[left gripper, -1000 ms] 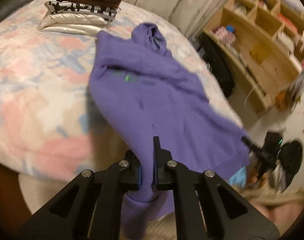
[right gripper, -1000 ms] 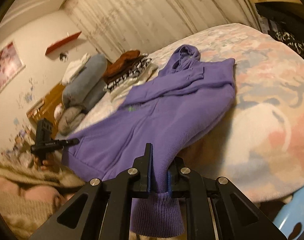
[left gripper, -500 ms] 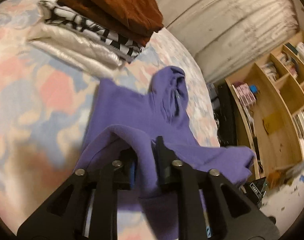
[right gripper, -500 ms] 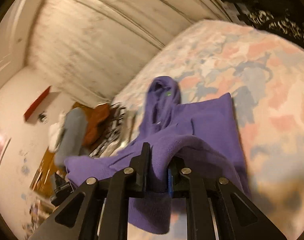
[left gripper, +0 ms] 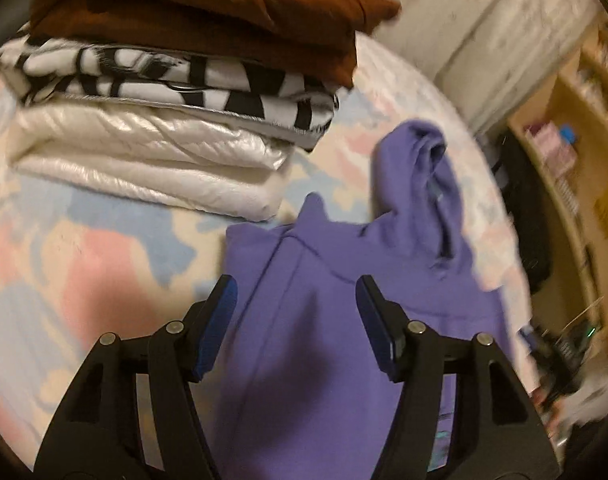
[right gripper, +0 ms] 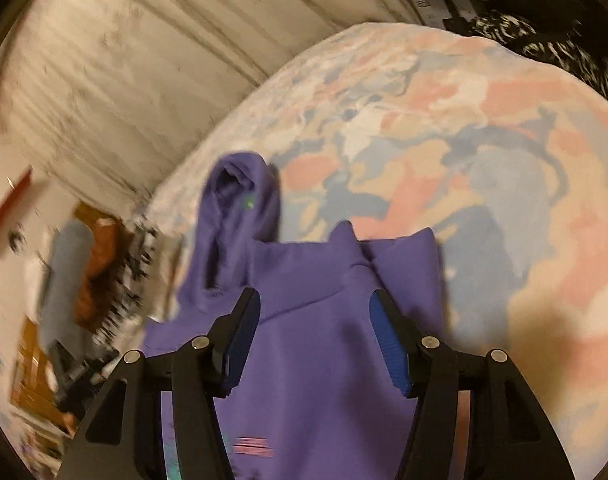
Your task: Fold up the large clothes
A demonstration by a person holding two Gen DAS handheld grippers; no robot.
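A purple hoodie [left gripper: 343,280] lies on the pastel patterned bed [left gripper: 84,264], folded over on itself, its hood [left gripper: 423,168] pointing away. My left gripper [left gripper: 296,316] is open and empty just above the hoodie's left shoulder area. In the right wrist view the same hoodie [right gripper: 323,320] lies under my right gripper [right gripper: 315,332], which is open and empty over the right shoulder area; the hood [right gripper: 236,208] lies to the upper left.
A stack of folded clothes [left gripper: 164,92], brown on top, then black-and-white, then cream, sits on the bed close to the hoodie's left. Wooden shelves [left gripper: 575,152] stand to the right of the bed. A curtain [right gripper: 144,60] hangs behind.
Both grippers carried the hoodie's lower edge up toward the hood, folding it over, and then opened and let go of the fabric.
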